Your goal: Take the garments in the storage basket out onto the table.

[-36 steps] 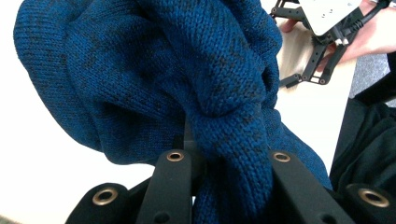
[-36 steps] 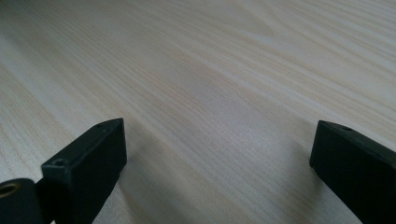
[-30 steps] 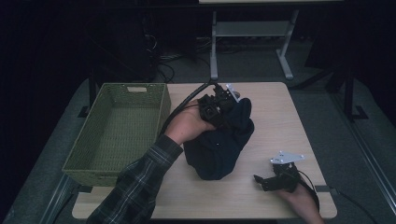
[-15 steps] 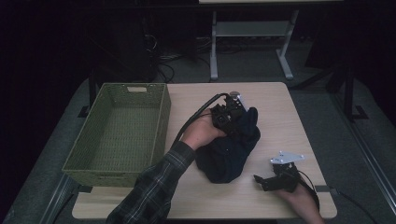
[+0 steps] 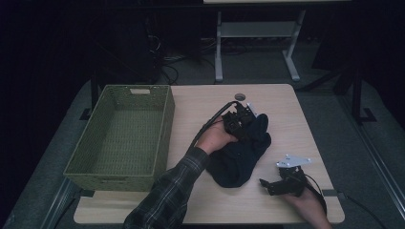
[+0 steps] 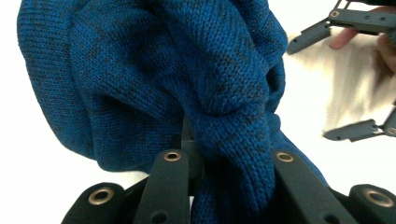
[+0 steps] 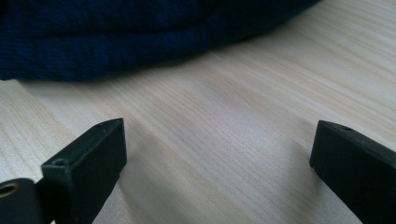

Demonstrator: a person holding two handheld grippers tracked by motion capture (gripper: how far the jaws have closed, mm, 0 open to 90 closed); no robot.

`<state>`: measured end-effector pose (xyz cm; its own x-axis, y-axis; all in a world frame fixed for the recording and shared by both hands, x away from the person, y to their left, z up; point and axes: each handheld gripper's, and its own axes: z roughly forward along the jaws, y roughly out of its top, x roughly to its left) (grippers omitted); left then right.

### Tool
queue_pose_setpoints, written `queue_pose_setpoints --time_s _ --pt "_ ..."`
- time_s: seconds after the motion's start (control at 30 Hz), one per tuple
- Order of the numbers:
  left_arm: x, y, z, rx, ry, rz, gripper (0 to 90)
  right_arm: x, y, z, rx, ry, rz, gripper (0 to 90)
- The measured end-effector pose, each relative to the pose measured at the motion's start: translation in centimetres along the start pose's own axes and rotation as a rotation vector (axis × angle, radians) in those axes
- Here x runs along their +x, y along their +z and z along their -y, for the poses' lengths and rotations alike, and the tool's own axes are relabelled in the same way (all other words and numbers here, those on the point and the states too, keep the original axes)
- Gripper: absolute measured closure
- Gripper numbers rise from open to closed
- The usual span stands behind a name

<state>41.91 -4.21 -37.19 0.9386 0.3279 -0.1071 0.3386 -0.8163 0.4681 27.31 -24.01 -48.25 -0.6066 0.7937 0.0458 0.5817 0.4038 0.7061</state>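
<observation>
A dark blue knitted garment (image 5: 241, 155), soft and loosely bunched, lies in a heap on the middle of the pale wooden table (image 5: 286, 102). The left gripper (image 5: 242, 121) sits on the heap's far end, its black jaws clamped on a thick fold of knit; in the left gripper view the wool (image 6: 187, 74) bulges out between them. It looks light and limp, so it will likely sag and trail from any single hold, and a bunched fold gives the surest grip. The right gripper (image 5: 272, 183) rests low on the table near the front right edge, jaws wide apart and holding nothing, just beside the heap. An empty green woven basket (image 5: 83, 157) stands at the left, apart from the garment, with bare tabletop between. The dim overhead view hides finer folds.
</observation>
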Motion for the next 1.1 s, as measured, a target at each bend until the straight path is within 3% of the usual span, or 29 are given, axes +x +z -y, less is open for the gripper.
queue_pose_setpoints --time_s 0.53,0.8,0.9,0.97,1.1 --pt "1.5 4.5 0.0 0.074 -0.009 -0.013 71.1 0.0 0.0 0.0 -0.003 -0.005 0.001 3.3" --pt "1.8 5.7 0.2 0.099 -0.016 -0.021 67.6 0.0 0.0 0.0 -0.003 -0.005 0.000 3.3" --pt "2.0 5.5 0.2 0.093 -0.037 -0.033 56.1 0.0 0.0 0.0 -0.003 -0.005 0.000 3.3" --pt "2.0 5.1 0.3 0.083 -0.031 -0.034 47.0 0.0 0.0 0.0 -0.003 -0.005 0.000 3.3" --pt "1.8 3.5 0.4 0.026 -0.023 -0.082 34.2 0.0 0.0 0.0 -0.003 -0.006 0.000 3.3"
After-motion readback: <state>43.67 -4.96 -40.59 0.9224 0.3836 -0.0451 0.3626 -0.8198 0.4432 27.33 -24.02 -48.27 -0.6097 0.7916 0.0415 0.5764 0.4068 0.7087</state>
